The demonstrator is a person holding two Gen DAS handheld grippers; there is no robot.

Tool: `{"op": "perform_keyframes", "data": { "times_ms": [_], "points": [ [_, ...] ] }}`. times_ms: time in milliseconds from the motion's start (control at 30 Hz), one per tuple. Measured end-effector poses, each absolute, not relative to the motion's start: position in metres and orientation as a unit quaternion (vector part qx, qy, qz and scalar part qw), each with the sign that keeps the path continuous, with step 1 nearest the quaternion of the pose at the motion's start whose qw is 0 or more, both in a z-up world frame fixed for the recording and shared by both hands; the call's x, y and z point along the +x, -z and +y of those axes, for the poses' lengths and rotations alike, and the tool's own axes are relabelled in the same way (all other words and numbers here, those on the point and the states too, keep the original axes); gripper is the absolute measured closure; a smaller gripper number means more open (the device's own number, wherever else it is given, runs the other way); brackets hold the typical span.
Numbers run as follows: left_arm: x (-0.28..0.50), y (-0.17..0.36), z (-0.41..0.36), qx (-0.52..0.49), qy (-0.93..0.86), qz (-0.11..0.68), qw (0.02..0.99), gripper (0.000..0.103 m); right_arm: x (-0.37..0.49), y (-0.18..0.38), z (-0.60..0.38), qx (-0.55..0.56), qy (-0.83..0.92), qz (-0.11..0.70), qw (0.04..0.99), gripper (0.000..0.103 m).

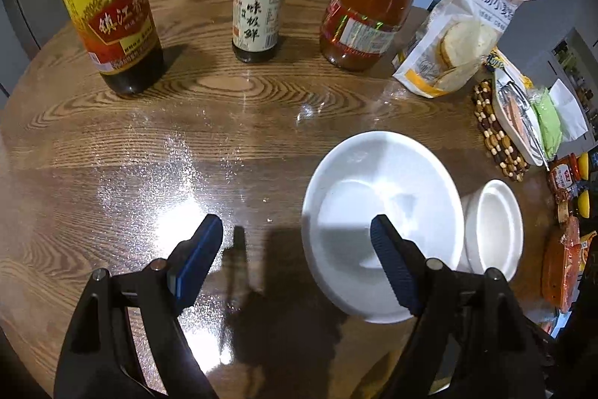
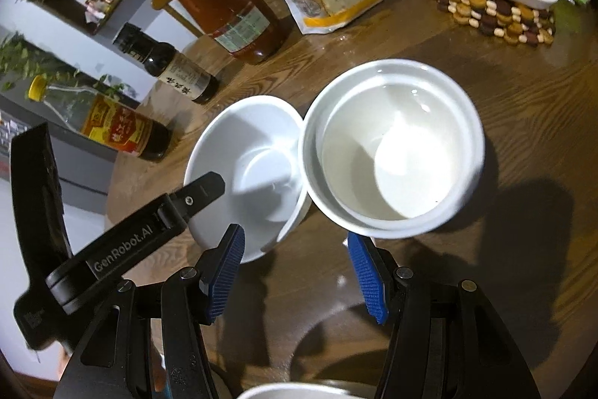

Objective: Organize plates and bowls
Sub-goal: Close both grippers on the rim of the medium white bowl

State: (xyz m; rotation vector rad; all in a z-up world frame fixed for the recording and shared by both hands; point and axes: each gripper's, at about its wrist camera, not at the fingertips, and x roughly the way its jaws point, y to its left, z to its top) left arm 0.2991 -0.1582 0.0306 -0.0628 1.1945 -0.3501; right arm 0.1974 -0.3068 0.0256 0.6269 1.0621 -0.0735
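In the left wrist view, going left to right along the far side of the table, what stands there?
Vinegar bottle with red-and-yellow label → small dark soy sauce bottle → orange-red sauce bottle → white-and-yellow bag of round slices → beaded trivet carrying a white dish.

Two sets of white dishes sit side by side on the wooden table, rims touching or nearly so. The larger dish is a wide, shallow bowl, empty and glossy, and in the right wrist view it appears to tilt, its near edge raised over a second rim beneath it (whether that is a separate bowl cannot be told). Beside it stands a stack of bowls, a smaller one nested upright inside a bigger one, both empty.
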Motion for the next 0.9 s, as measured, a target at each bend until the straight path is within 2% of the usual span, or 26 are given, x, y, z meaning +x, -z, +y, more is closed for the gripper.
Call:
{"op": "perform_keyframes", "data": {
  "times_ms": [167,300,367,433,500,700,900],
  "points": [
    [0.307,-0.021,-0.156,-0.032,0.151,0.571,0.806,0.026,0.207,-0.018,-0.301,0.296,0.044,0.499,0.813,0.045],
    [0.311,-0.012,-0.158,-0.026,0.159,0.587,0.793,0.053,0.213,-0.017,-0.295,0.282,0.049,0.499,0.818,0.045],
    [0.311,-0.009,-0.159,-0.019,0.159,0.586,0.795,0.058,0.213,-0.016,-0.295,0.280,0.049,0.500,0.818,0.045],
    [0.311,-0.009,-0.160,-0.018,0.162,0.586,0.794,0.062,0.214,-0.015,-0.295,0.276,0.046,0.499,0.820,0.051],
    [0.310,-0.009,-0.160,-0.015,0.165,0.584,0.795,0.066,0.214,-0.016,-0.293,0.267,0.046,0.496,0.825,0.064],
    [0.303,-0.012,-0.170,0.014,0.181,0.573,0.799,0.093,0.217,-0.019,-0.281,0.235,0.030,0.502,0.832,0.078],
    [0.296,-0.016,-0.164,0.022,0.182,0.565,0.804,0.091,0.215,-0.022,-0.273,0.215,0.021,0.502,0.837,0.081]
  ]
}}
